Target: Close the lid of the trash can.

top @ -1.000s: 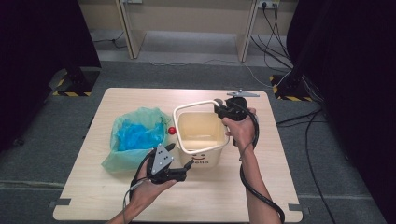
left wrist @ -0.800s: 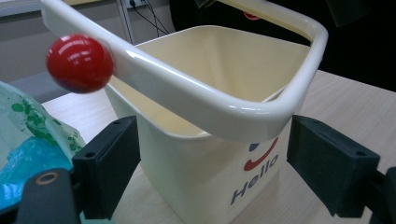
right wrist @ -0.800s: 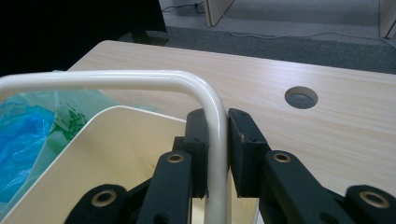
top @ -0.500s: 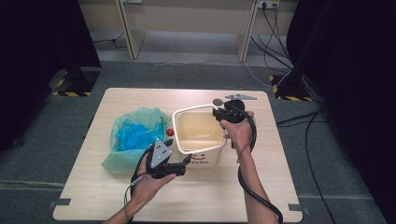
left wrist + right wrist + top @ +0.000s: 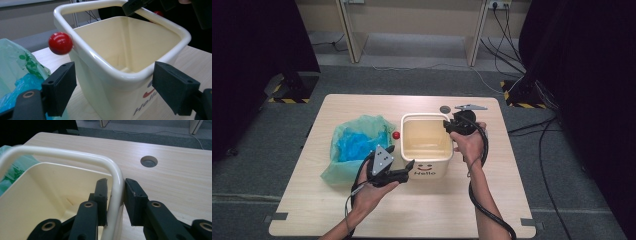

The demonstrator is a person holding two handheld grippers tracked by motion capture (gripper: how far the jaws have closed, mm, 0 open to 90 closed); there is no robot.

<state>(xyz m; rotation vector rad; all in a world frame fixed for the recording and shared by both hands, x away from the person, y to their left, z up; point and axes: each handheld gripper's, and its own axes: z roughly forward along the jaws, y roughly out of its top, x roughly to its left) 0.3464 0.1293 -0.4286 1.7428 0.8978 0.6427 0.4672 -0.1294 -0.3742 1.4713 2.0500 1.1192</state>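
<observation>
Cream bin (image 5: pixel 427 145) (square, rounded rim, "Hello" print on front wall): upright on wooden table (image 5: pixel 512 200), near centre, slightly toward 1 o'clock

Red ball (image 5: pixel 396 135): at bin's 9 o'clock side, just beside upper rim; contact with wall cannot be told. Same red ball (image 5: pixel 60 43) seen in left gripper view at rim height

Green plastic bag (image 5: pixel 354 145) with blue contents: at 9 o'clock of bin, just beside it, on table

Left gripper (image 5: pixel 404 170): at bin's 7 o'clock corner, held level. Jaws wide apart, standing either side of near corner of cream bin (image 5: pixel 120 62) in left gripper view; pads clear of walls, nothing clamped

Right gripper (image 5: pixel 448 125): at bin's 2 o'clock rim. In right gripper view, right gripper (image 5: pixel 115 200) straddles rim of cream bin (image 5: pixel 62 155), one jaw inside, one outside. Jaws just been opening; narrow gap visible on inner side, outer pad very close to rim, firm clamp not evident

Round hole (image 5: pixel 149 161) in table: at 1 o'clock of bin, well clear of both grippers
</observation>
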